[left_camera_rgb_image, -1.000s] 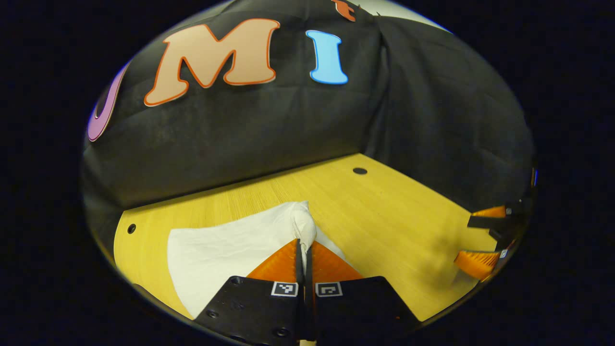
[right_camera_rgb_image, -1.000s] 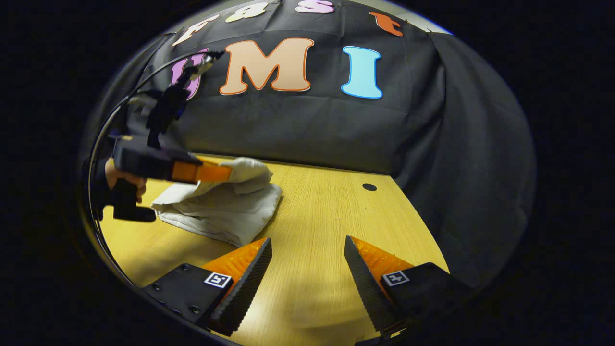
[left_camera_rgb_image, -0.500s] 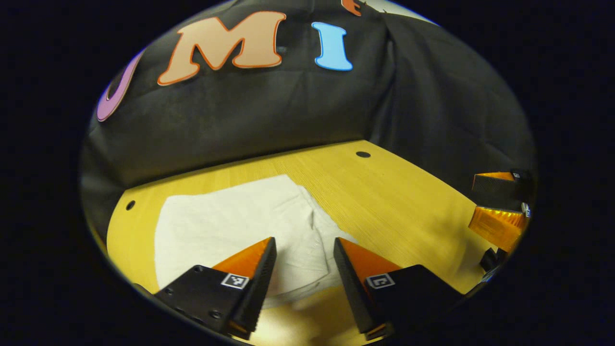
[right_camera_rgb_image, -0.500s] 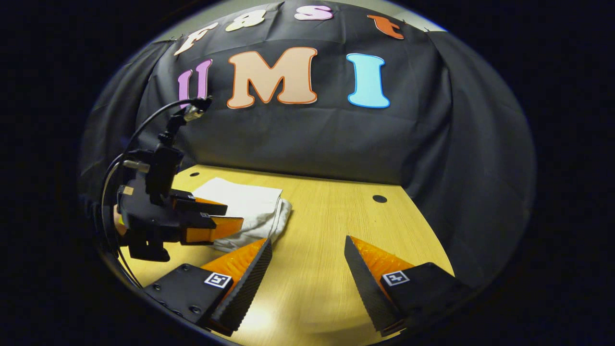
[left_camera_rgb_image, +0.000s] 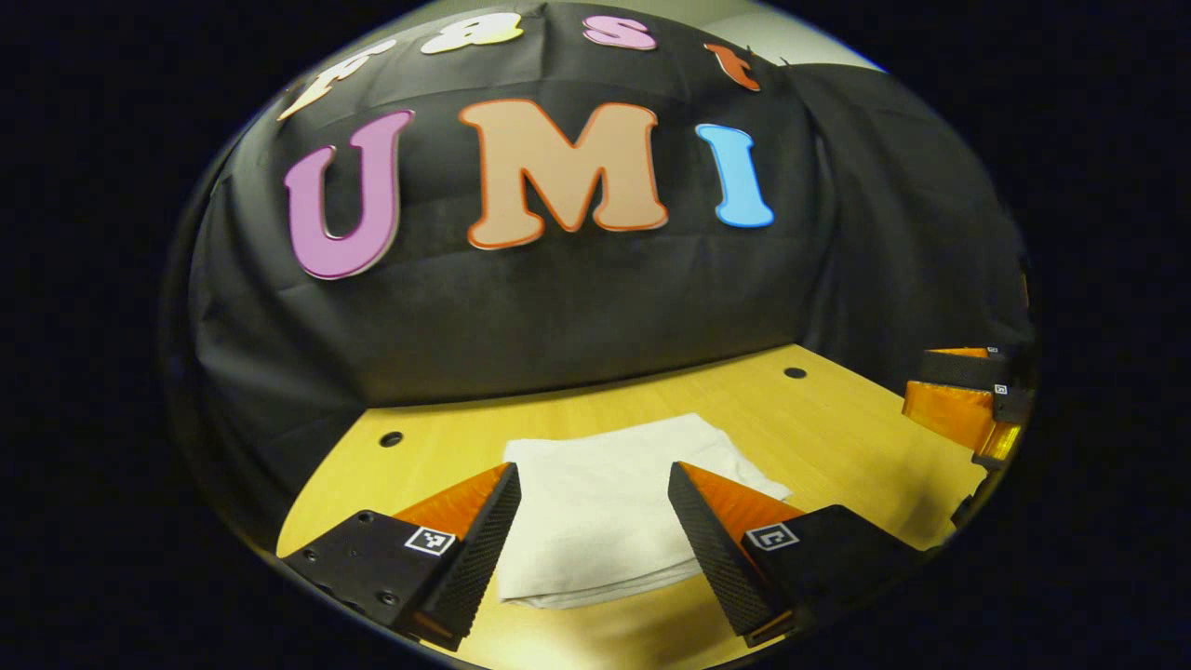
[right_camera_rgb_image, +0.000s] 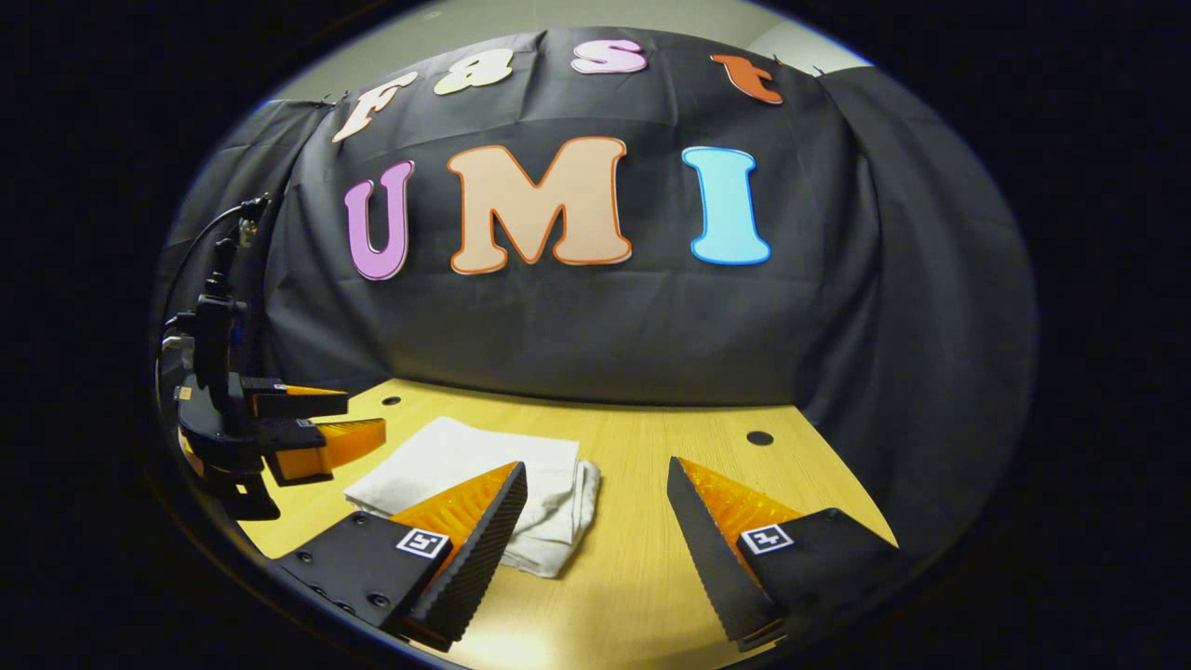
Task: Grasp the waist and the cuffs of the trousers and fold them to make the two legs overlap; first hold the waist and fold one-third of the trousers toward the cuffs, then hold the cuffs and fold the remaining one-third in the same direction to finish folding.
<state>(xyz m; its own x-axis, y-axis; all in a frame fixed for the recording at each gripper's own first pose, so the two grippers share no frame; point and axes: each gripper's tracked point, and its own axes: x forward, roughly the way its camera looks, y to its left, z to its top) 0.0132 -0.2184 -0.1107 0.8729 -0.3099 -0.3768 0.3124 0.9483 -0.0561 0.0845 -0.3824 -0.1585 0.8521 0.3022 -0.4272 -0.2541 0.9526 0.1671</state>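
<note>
The white trousers lie folded into a flat rectangular stack on the wooden table. In the left gripper view my left gripper hangs open above the stack's near edge, gripping nothing. The right gripper appears at that view's right edge, apart from the cloth. In the right gripper view the folded trousers sit left of centre, partly behind one finger of my open right gripper. The left gripper hovers open at the far left, just off the stack.
Black cloth walls close in the table at the back and both sides. Small round holes dot the tabletop near the back. Bare wood lies to the right of the folded stack.
The left gripper let go of the cloth, opened and drew back. The lifted fold dropped flat onto the stack. Both grippers pulled back and tilted up, showing more of the wall.
</note>
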